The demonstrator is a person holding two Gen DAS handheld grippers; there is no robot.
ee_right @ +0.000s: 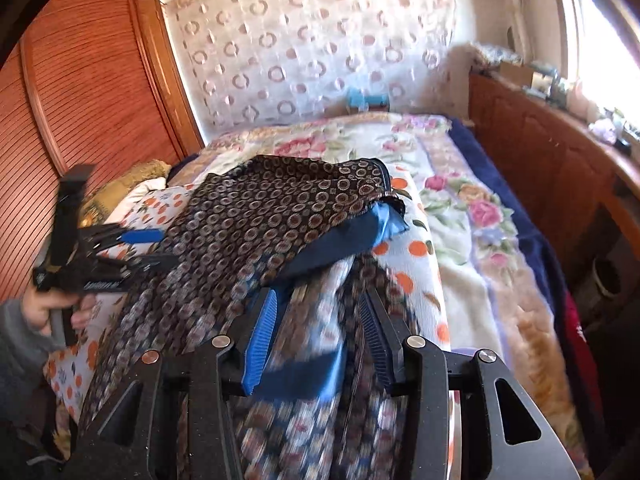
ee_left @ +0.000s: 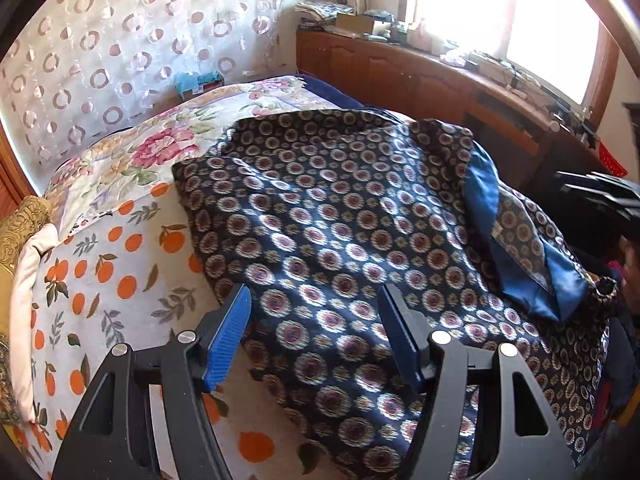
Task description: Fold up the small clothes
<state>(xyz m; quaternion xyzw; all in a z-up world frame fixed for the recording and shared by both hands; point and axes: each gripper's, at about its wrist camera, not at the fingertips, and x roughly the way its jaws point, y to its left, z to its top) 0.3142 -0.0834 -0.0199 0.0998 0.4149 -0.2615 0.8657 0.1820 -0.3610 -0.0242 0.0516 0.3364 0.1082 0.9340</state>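
A dark navy garment [ee_left: 340, 216] with a round medallion pattern and a shiny blue lining [ee_left: 532, 280] lies spread on the bed. My left gripper [ee_left: 314, 300] is open, its blue pads just above the garment's near edge. In the right wrist view the garment [ee_right: 256, 216] is partly folded over, showing its blue lining [ee_right: 352, 232]. My right gripper [ee_right: 320, 308] is open over the blurred near part of the garment, with cloth between its fingers. The left gripper [ee_right: 156, 246] shows there at the left, held in a hand at the garment's left edge.
The bed carries an orange-print sheet [ee_left: 112, 264] and a floral blanket [ee_right: 472, 200]. A wooden wardrobe [ee_right: 80, 88] stands left. A wooden cabinet [ee_left: 400, 76] with clutter runs under the window at right. A patterned curtain [ee_right: 304, 48] hangs behind.
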